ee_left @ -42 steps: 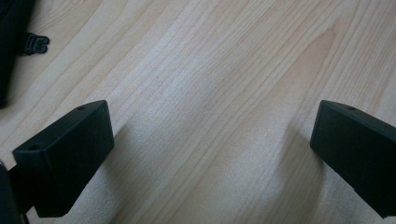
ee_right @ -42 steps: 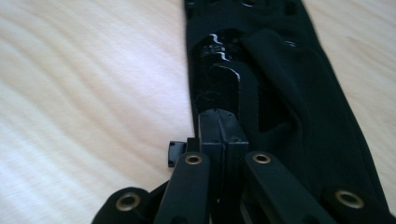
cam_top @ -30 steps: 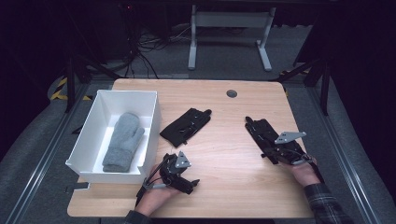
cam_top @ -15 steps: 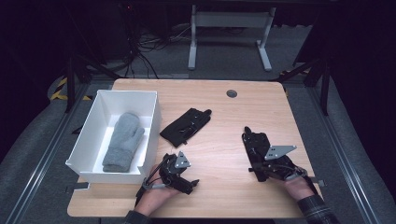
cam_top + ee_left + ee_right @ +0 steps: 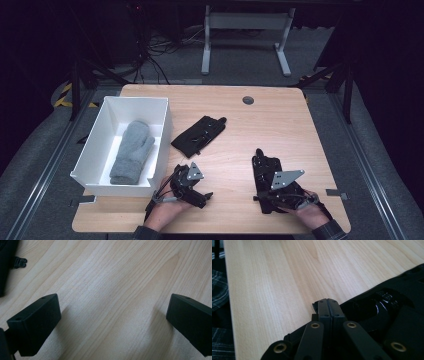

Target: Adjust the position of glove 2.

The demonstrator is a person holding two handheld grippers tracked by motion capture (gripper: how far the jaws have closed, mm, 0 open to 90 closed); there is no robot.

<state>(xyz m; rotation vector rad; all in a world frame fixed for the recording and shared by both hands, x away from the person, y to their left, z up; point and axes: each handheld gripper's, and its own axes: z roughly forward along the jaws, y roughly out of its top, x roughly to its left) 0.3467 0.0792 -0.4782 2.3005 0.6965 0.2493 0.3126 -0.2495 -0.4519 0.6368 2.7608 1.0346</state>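
Your right gripper (image 5: 259, 154) has slid back toward you, fingers pressed together, while your left gripper (image 5: 206, 198) rests spread on the worktop (image 5: 280, 125) near the black glove (image 5: 198, 135).

A light wooden table (image 5: 280, 125) with rounded corners is set on a grey carpeted floor (image 5: 380, 150). A small round dark grommet (image 5: 247, 100) is let into the tabletop near its far edge. Metal rails (image 5: 45, 165) are laid along the floor on both sides of the table. Beyond the far edge, the pale legs of a metal frame (image 5: 245, 35) are seen, and tangled black cables (image 5: 150, 55) are spread beside them. The surroundings are kept dark, while the tabletop is evenly lit.
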